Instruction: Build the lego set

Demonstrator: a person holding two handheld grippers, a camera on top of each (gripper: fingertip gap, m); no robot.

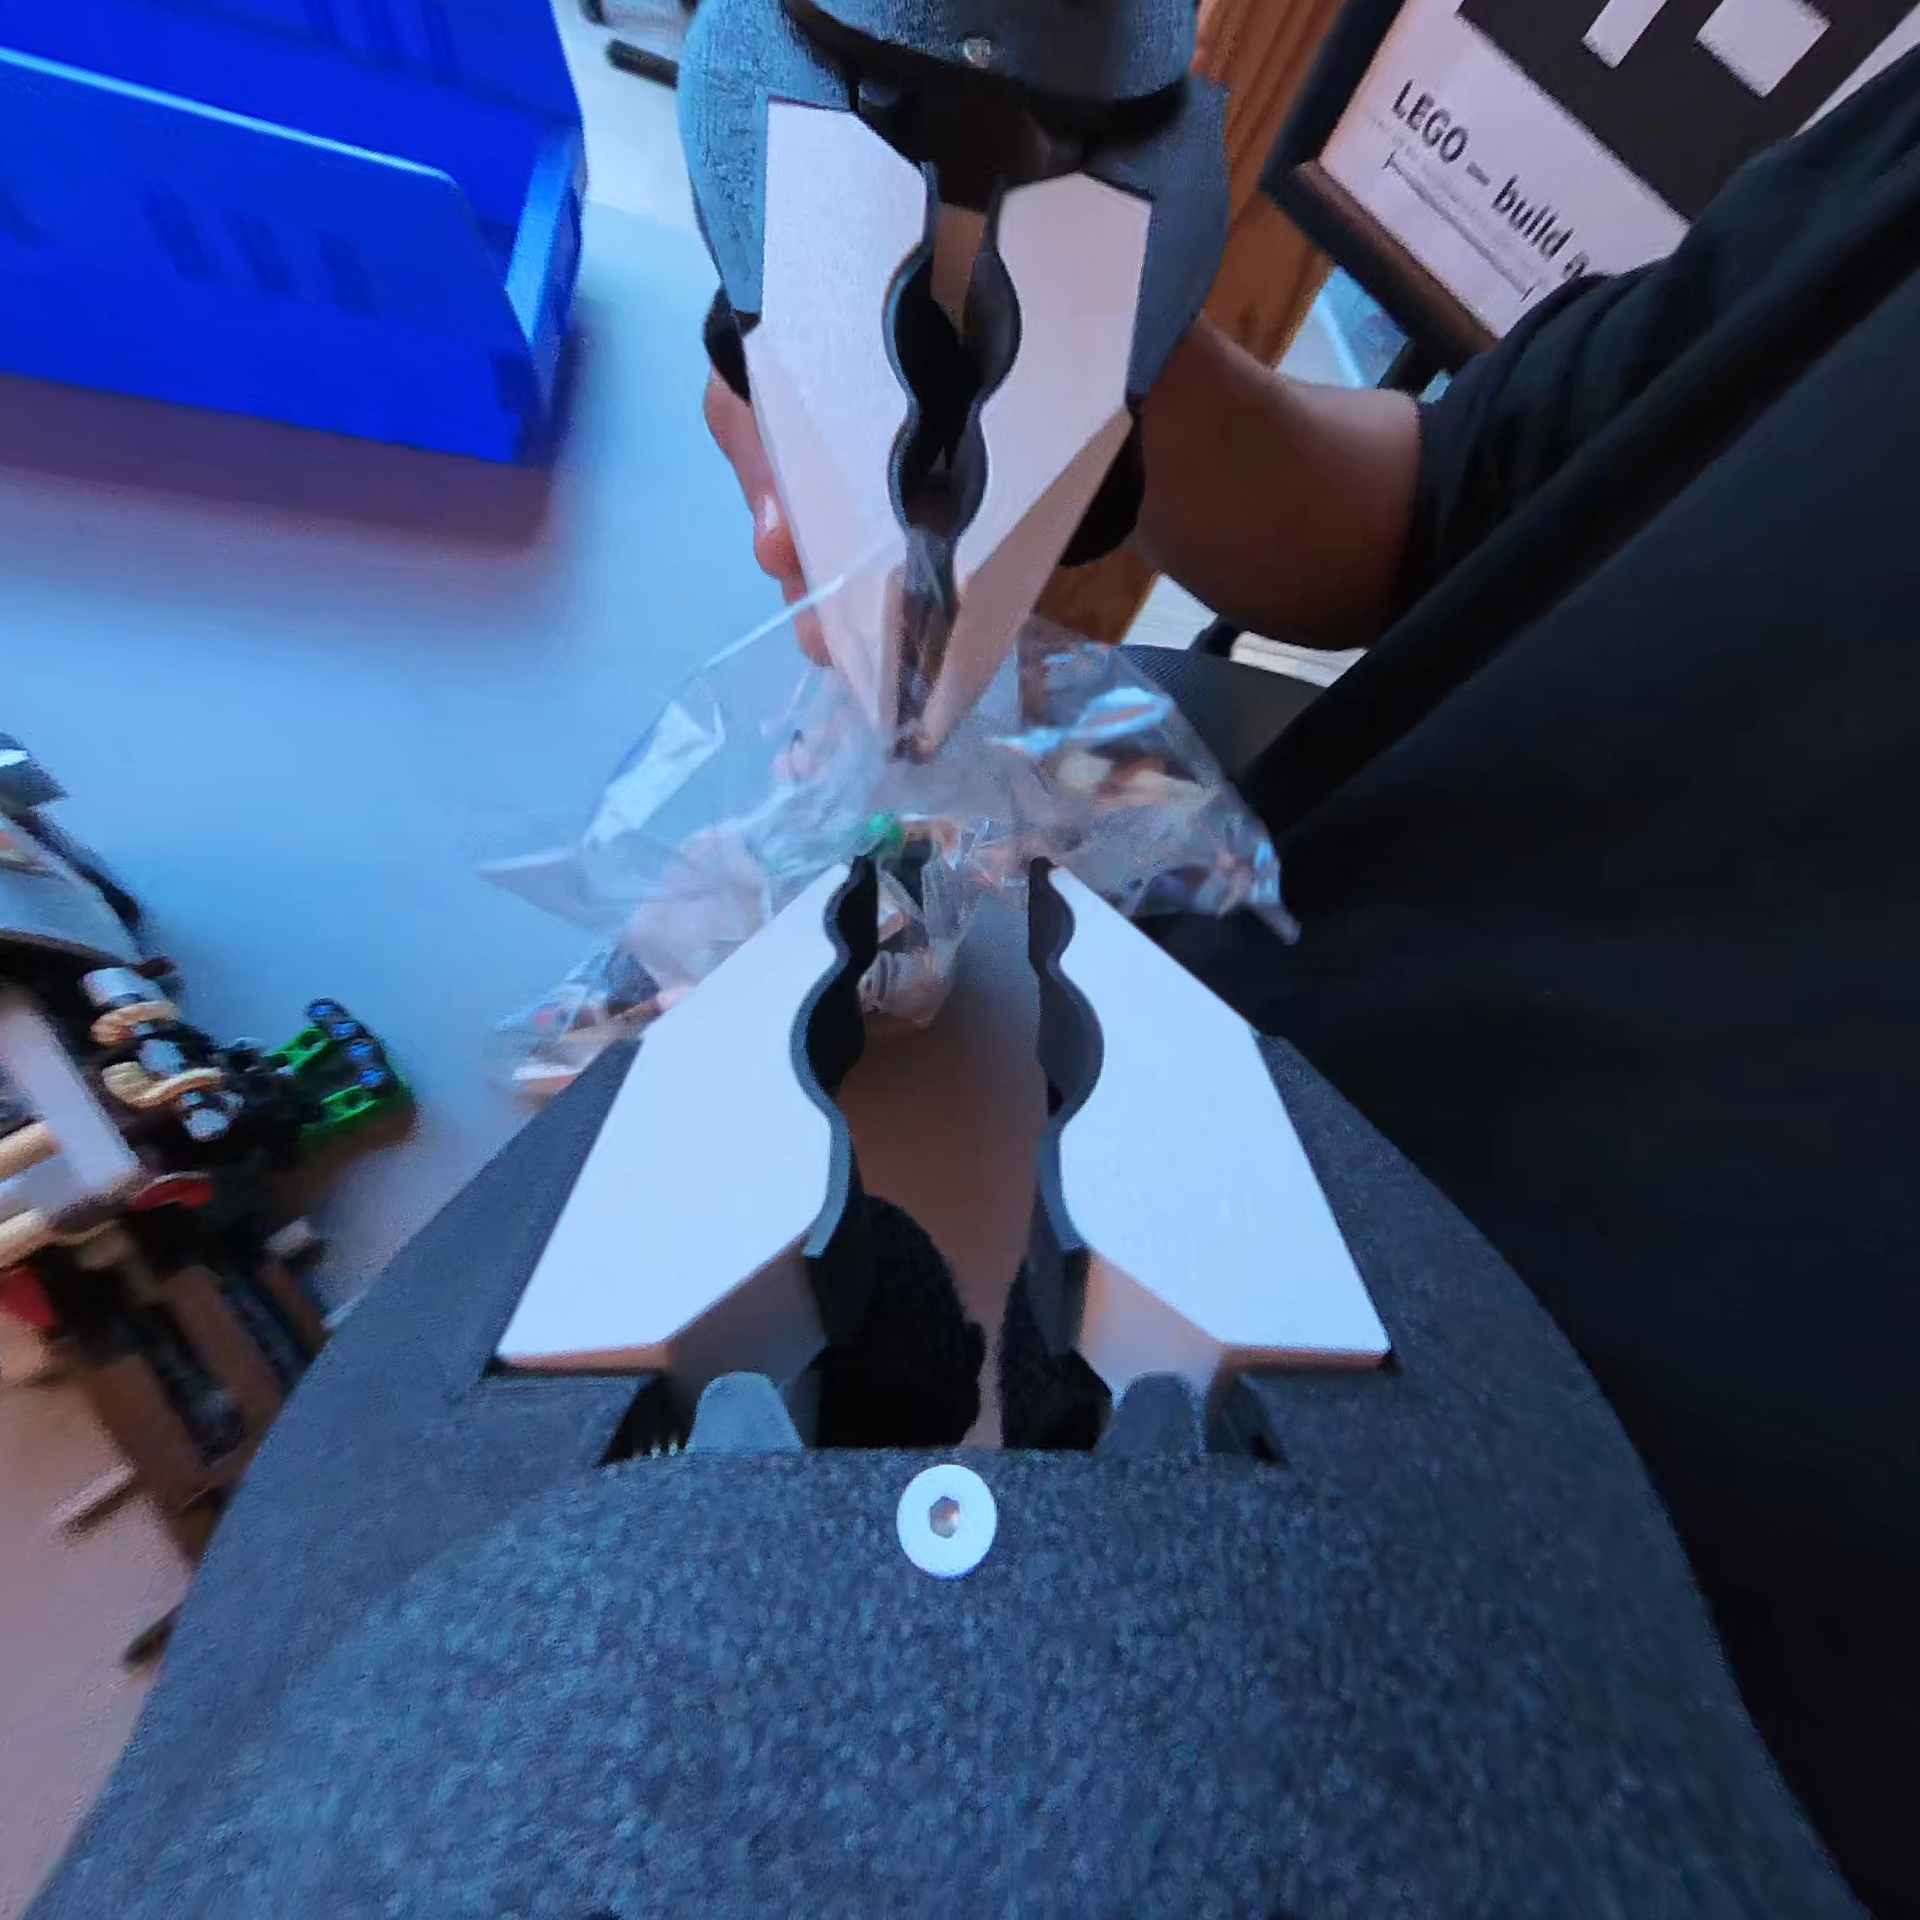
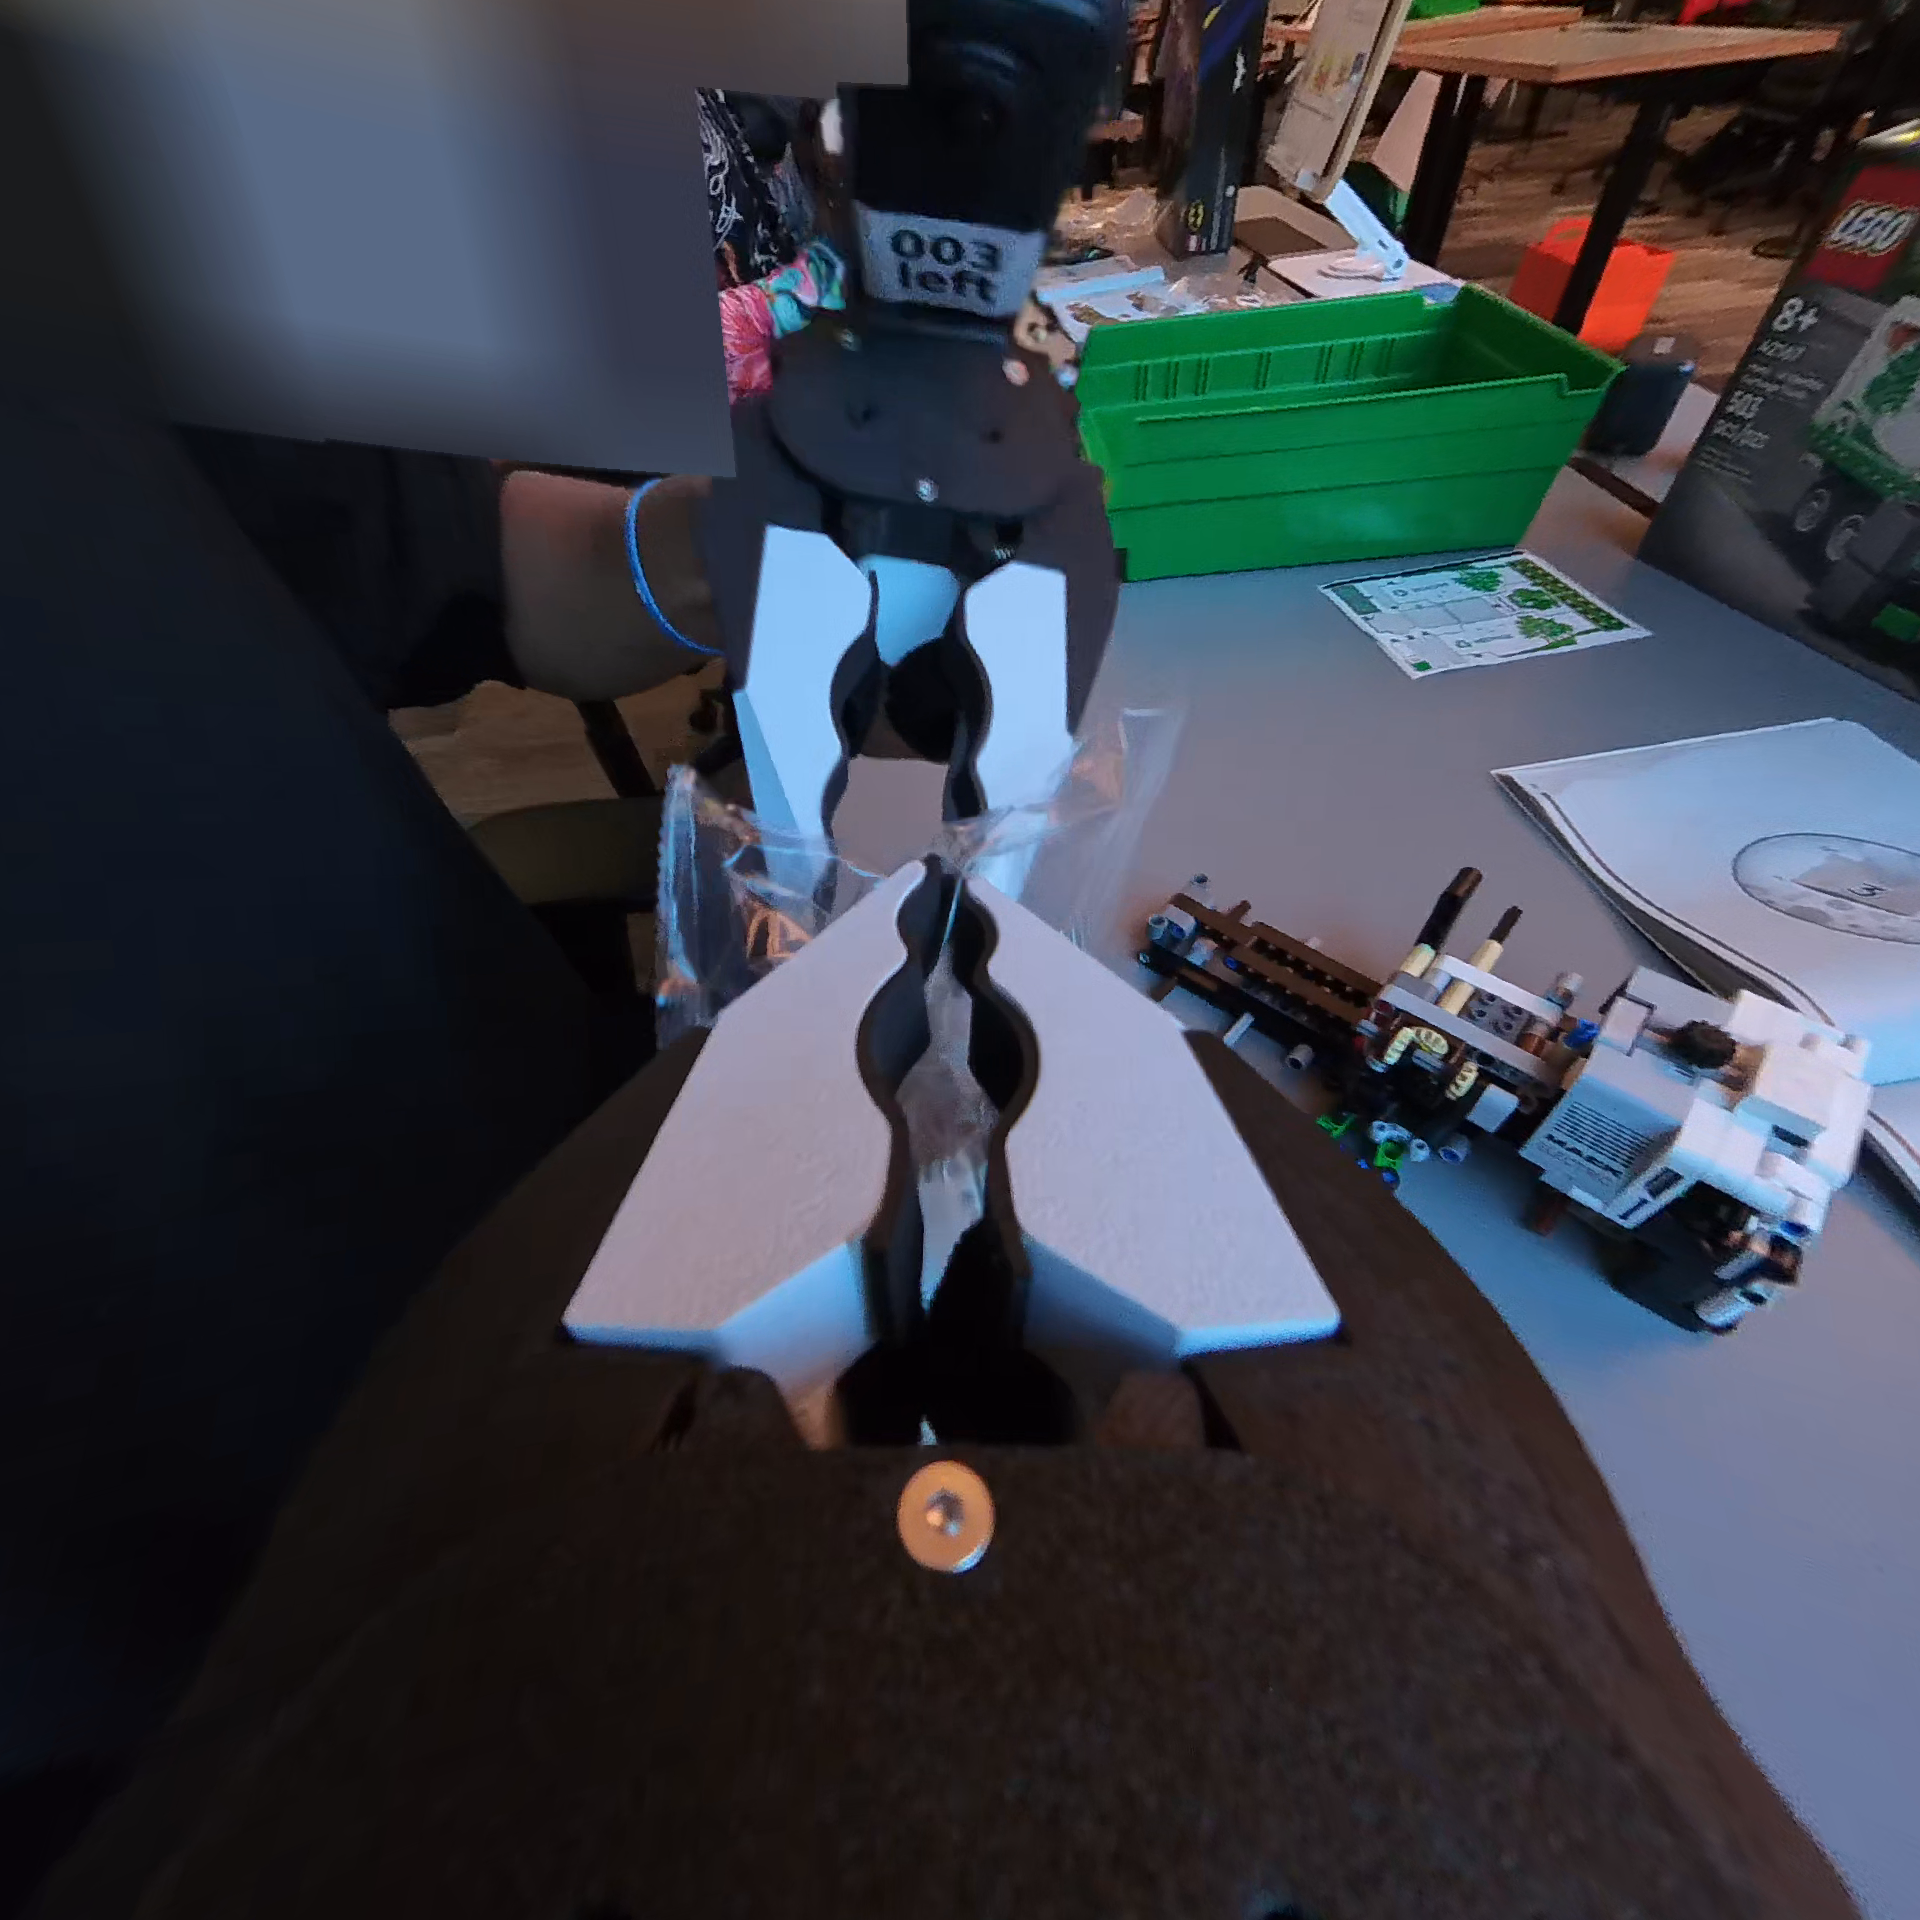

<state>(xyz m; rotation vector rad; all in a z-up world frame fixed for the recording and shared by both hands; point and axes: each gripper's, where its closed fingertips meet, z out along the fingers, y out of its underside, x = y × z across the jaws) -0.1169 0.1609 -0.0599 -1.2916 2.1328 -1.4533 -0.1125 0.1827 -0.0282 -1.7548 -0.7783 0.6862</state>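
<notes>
Clear crinkled plastic bag (image 1: pixel 914 821) with small lego pieces hangs between both grippers, above the grey table (image 2: pixel 1351 727). Right gripper (image 2: pixel 940 873) fingers pinch its film tightly; left gripper (image 1: pixel 951 883) fingers stand narrowly apart around it.

Left hand-held gripper (image 1: pixel 940 883): speckled black printed body, white angular fingers (image 1: pixel 707 1132) with wavy black inner edges, one silver screw (image 1: pixel 945 1522) centred behind them. Right hand-held gripper (image 2: pixel 940 873): same build. Person wears a black short sleeve (image 1: pixel 1579 343) and thin blue wristband (image 2: pixel 639 561).
</notes>
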